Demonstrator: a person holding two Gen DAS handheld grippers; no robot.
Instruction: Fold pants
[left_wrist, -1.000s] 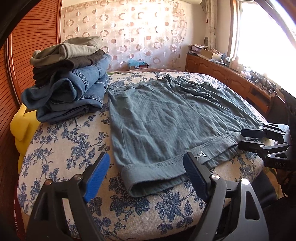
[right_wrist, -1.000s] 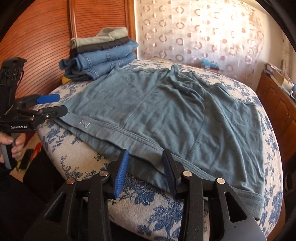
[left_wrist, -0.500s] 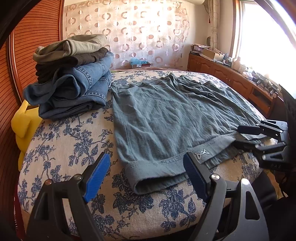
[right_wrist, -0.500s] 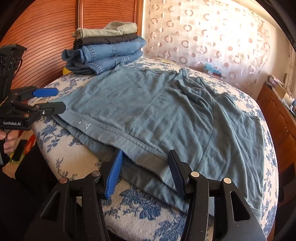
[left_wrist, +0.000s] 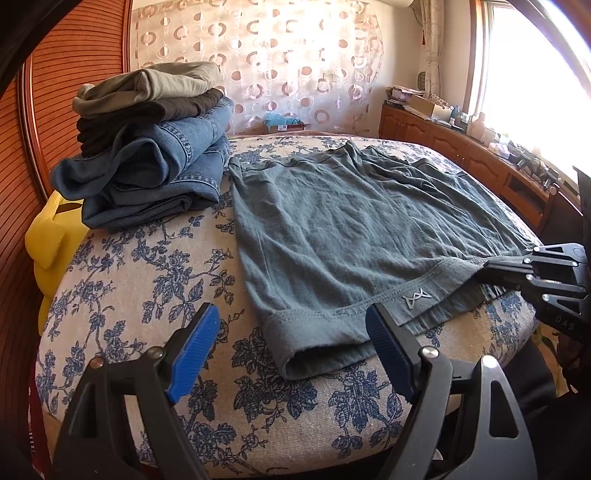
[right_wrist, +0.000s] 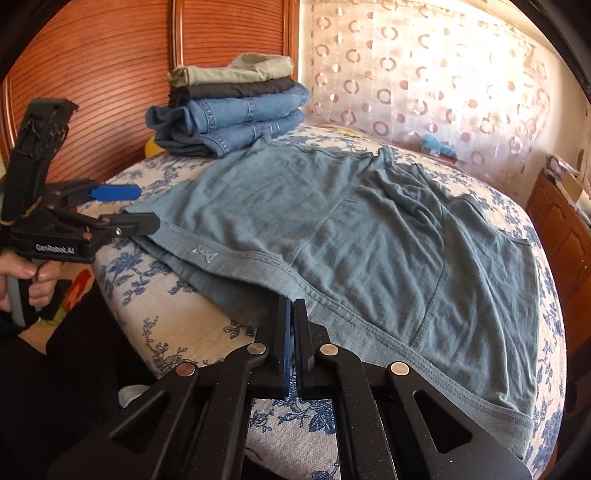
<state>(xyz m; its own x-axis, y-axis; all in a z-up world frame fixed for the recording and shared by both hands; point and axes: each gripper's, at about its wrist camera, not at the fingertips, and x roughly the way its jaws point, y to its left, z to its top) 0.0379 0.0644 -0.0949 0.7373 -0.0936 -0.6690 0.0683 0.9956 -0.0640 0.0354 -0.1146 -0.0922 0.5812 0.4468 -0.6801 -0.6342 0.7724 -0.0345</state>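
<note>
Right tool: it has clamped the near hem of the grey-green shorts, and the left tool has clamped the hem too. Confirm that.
Half right. The right tool is shut on the near hem of the grey-green shorts. The left tool is not: the left wrist view shows its blue pads standing wide apart at the hem's corner, pressing on nothing.

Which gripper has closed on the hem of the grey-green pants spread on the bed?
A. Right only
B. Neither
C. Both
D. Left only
A: the right gripper is pinched shut on the hem of the pants, while the left gripper stands open with its pads off the cloth.
</note>
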